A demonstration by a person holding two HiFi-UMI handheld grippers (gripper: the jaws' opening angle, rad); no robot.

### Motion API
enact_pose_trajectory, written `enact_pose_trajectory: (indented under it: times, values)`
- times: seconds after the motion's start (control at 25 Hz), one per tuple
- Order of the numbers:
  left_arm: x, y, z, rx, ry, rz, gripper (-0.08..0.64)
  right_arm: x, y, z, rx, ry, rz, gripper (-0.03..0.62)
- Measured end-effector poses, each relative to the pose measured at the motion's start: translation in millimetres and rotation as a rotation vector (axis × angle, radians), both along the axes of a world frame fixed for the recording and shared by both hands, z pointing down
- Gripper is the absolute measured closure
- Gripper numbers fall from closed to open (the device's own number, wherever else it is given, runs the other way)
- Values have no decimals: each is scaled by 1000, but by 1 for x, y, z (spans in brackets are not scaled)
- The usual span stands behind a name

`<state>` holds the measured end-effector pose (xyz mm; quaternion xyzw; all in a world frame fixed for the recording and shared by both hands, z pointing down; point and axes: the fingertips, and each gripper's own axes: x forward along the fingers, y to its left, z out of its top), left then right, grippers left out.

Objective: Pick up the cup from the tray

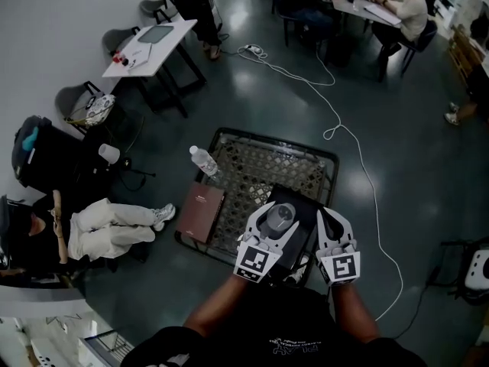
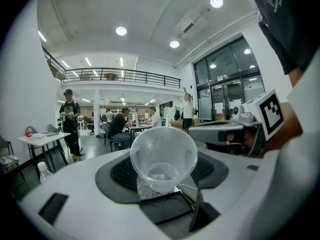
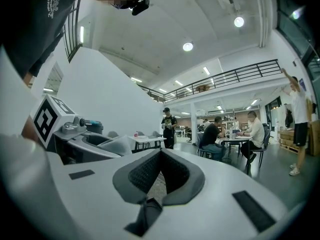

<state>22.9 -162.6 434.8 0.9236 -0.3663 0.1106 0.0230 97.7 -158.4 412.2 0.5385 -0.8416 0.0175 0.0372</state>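
Clear thin plastic, the cup sits between the jaws of the left gripper, its mouth turned back toward that gripper's camera and its walls clamped by the dark pads. In the head view it is over the dark tray. It looks very light, flexible and easily crushed, probably slick, so a gentle squeeze across the mid-wall seems safest. Just beside it, the right gripper has its jaws closed together on nothing, above the mesh table.
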Motion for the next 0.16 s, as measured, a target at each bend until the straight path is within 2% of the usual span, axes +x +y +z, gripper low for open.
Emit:
enact_pose_trajectory:
  times: [0.16]
  values:
    - [0,-1,-2,1,5,6,268,-1,-6,-1,3,2,3,584]
